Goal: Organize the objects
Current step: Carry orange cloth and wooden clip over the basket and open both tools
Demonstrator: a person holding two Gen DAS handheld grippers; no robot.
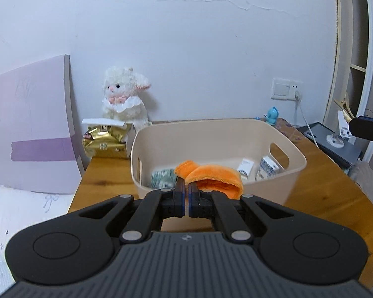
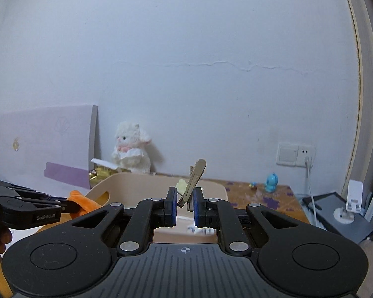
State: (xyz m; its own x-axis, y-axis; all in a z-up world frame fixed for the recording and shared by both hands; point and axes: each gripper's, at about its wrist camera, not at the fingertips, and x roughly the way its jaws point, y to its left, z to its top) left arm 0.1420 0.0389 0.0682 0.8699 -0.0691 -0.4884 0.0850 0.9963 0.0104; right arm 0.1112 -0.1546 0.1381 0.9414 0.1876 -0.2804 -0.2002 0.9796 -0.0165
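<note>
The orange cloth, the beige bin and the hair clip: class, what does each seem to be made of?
Orange cloth: soft plush or microfibre, matte, going by its fuzzy nap and limp folds. Beige bin: moulded plastic, smooth with a satin sheen, thin walls and cut-out handles. Hair clip: probably metal or metallic-coated plastic, pale gold with a dull shine.

Both wrist views face the wall, close over the shared basket [image 1: 281, 173], right view higher.

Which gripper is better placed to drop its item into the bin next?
Left. The left gripper holds the orange cloth just above the beige bin; the right gripper holds its hair clip higher.
</note>
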